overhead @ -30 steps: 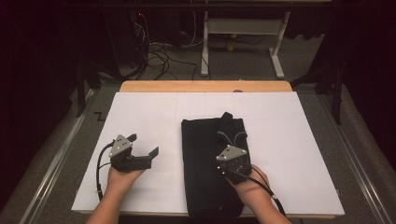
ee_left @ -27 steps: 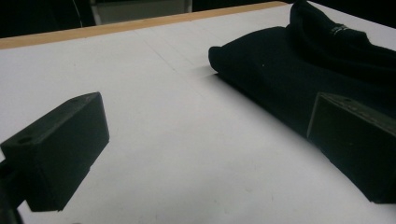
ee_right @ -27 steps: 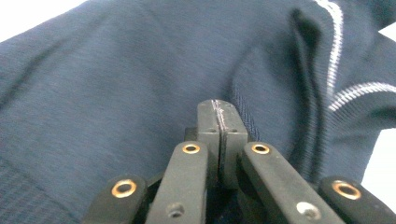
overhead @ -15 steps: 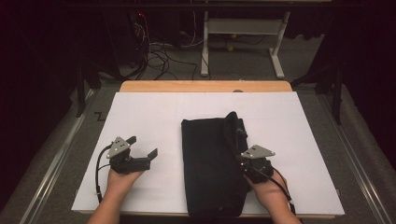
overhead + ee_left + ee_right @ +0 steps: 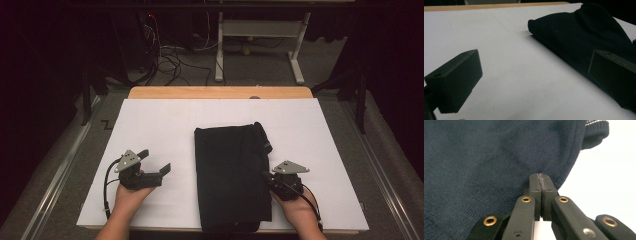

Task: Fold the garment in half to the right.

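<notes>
Garment edge seemingly against closed right fingers

No legible text, label, brand or number appears on any surface. One dark mark, possibly a "Z", stands on the grey floor beyond the left gripper, too small to confirm.

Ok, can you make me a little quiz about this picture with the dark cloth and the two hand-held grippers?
1. True or false: the left hand-held gripper has its jaws open.
2. Which hand-held gripper is at the edge of the folded dark garment? A) left B) right
3. Fill in: the garment lies on a ___ sheet.

Key: 1 true. 2 B: the right hand-held gripper, jaws shut, sits at the garment's edge; whether it pinches cloth is unclear. 3 white.
</notes>
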Action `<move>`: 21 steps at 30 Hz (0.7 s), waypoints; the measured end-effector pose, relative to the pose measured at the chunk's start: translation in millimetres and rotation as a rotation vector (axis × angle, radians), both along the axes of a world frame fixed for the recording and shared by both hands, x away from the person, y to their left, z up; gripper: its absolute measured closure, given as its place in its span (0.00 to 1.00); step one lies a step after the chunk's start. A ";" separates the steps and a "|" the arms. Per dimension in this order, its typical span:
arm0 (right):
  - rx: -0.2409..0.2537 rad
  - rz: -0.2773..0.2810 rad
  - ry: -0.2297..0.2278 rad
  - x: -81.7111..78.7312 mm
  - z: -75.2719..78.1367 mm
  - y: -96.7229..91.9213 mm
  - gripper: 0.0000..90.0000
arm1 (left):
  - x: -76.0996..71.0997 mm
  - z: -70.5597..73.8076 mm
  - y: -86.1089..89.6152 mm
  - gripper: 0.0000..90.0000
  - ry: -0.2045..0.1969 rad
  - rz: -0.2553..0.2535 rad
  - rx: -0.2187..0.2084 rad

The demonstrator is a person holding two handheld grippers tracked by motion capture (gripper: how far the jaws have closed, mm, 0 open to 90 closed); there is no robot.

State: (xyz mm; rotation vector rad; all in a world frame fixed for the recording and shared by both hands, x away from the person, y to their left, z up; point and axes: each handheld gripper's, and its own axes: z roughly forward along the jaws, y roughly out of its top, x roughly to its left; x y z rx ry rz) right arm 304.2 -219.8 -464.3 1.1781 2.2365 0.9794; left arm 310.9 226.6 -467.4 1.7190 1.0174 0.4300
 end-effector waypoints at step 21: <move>0.259 -0.112 -0.242 -19.6 12.0 -97.0 0.65 | -22.0 5.2 17.1 0.00 -0.074 0.015 0.030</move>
